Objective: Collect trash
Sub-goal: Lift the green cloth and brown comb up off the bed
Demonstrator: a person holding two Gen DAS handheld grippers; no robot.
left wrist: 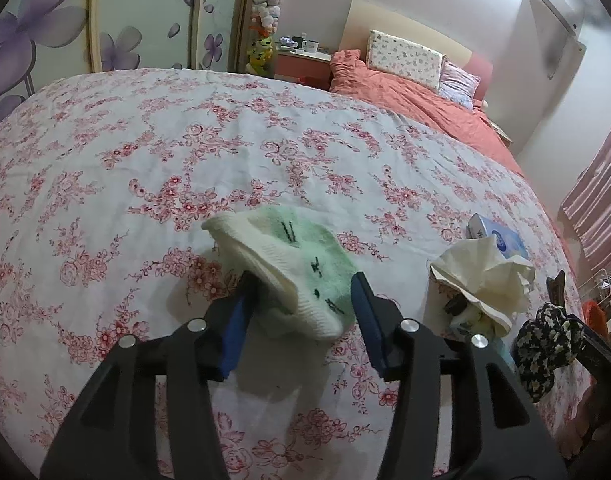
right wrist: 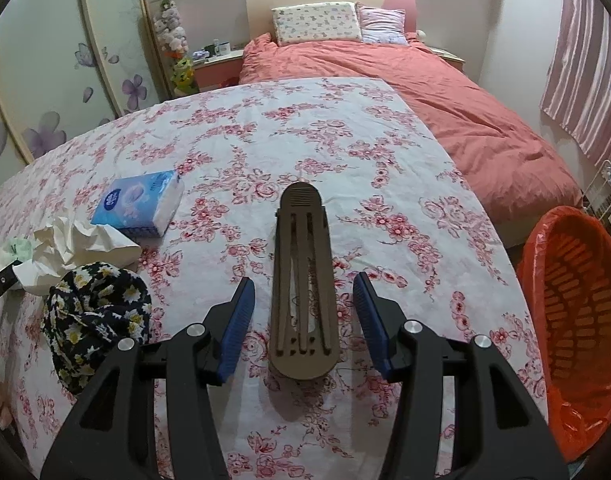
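My left gripper (left wrist: 303,286) is open, its blue pads on either side of a green and white sock (left wrist: 293,268) lying on the floral sheet (left wrist: 145,160). To its right lies crumpled white tissue paper (left wrist: 489,276), also in the right wrist view (right wrist: 77,240). My right gripper (right wrist: 303,288) is open, its pads astride a long brown slotted stand (right wrist: 303,280) lying flat. An orange-lined trash basket (right wrist: 573,312) stands off the bed's right edge.
A blue tissue pack (right wrist: 139,204) lies left of the stand. A black floral cloth (right wrist: 93,312) sits at the near left, also seen in the left wrist view (left wrist: 545,352). A salmon duvet (right wrist: 445,112), pillows and a nightstand (right wrist: 217,64) are beyond.
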